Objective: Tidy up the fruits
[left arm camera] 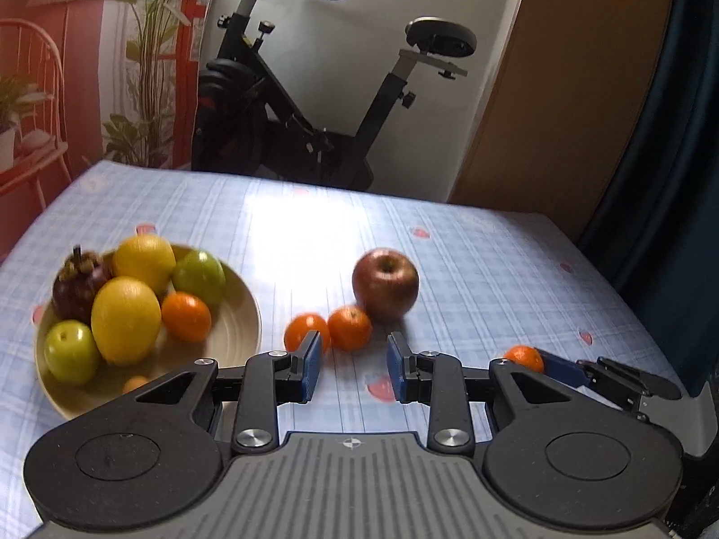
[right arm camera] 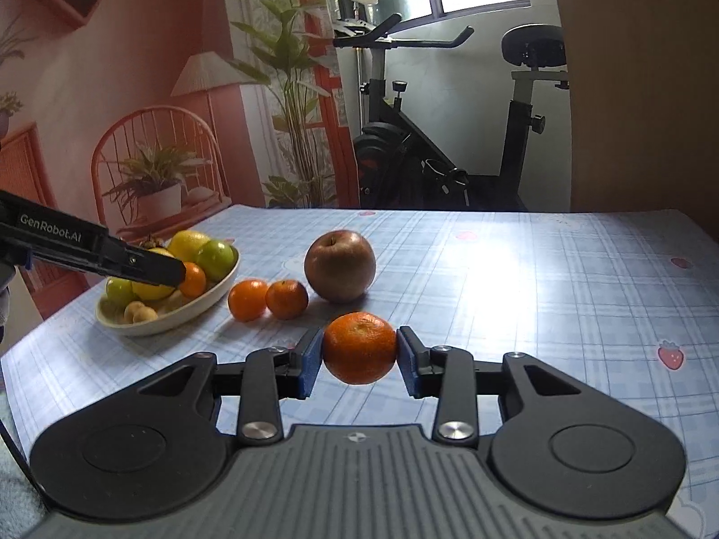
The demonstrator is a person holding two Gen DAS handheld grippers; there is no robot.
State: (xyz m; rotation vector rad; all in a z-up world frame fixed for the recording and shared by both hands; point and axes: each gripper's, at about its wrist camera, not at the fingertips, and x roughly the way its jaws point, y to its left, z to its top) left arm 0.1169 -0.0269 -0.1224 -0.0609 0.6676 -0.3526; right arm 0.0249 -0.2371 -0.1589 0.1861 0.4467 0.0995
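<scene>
right claw (right arm camera: pixel 359 352) clamped on a tangerine (right arm camera: pixel 359 348), clear of the surface (right arm camera: pixel 539 292) | left claw (left arm camera: pixel 354 366) part open, empty | bowl (right arm camera: pixel 215 294) at ten o'clock, heaped | risk: tangerine rolls off pile

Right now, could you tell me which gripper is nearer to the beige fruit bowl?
Left. The left gripper, empty, hovers beside the bowl, whose rim lies just past its left finger. The right gripper, shut on a mandarin, sits farther off, beyond the two loose mandarins.
</scene>
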